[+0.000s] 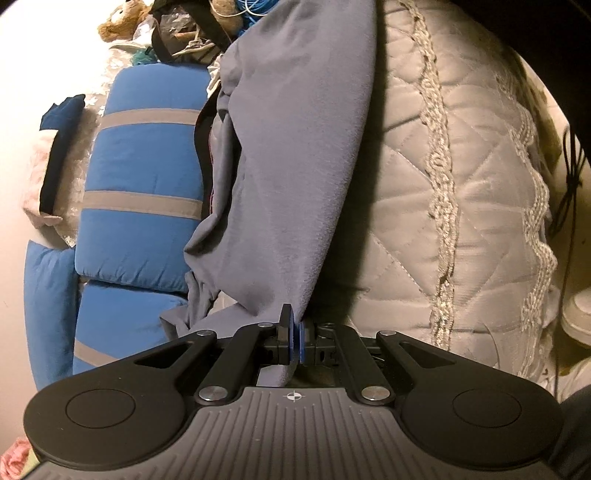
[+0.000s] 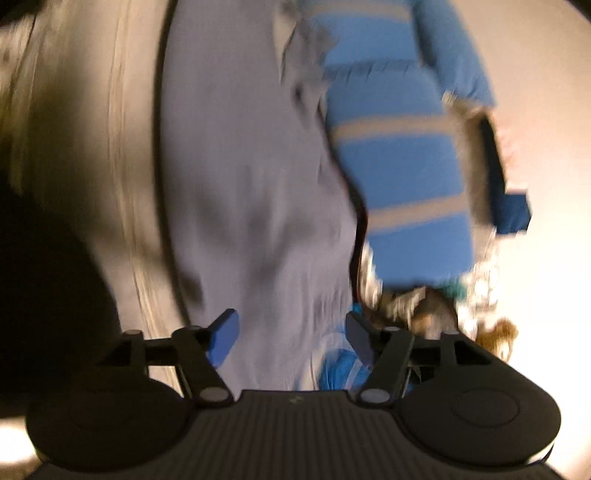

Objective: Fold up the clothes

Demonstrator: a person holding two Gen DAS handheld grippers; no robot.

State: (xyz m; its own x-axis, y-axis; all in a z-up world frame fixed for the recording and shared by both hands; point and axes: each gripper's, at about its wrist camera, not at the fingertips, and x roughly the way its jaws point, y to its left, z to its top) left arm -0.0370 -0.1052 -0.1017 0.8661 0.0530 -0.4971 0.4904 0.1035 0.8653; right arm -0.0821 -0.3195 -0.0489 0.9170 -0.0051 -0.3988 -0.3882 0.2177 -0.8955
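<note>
My left hand-held gripper [image 1: 294, 338] is clamped tight on a corner of the soft grey-lilac garment [image 1: 291, 158], the cloth pinched between its blue pads [image 1: 301, 343] with a short tail of fabric hanging below them. From that pinch the garment runs away from me in one long, loosely creased band across the cream quilted bedspread [image 1: 413, 206], which carries two wavy strips of crochet lace [image 1: 439, 173].

My right hand-held gripper [image 2: 291, 338] stands wide, its two blue-faced fingers [image 2: 223, 336] well apart and nothing pressed between them. The same grey-lilac garment [image 2: 251, 177] lies beyond and beneath the gap, but the pads do not grip it. This view is smeared by blur, so I cannot tell whether either finger brushes the cloth.

Just beside the garment, along its far edge, sits one bright blue padded cushion with grey stripes [image 1: 147, 177]; I count three stripes in the left wrist view. A dark navy item [image 1: 61, 147] rests on a pale pink bundle near the wall. At the far end of the bed lies a heap of clutter, with one brown plush toy [image 1: 120, 22] and a tangle of blue cord [image 1: 255, 9]. One garment is in play, and only one of my two grippers holds it.
</note>
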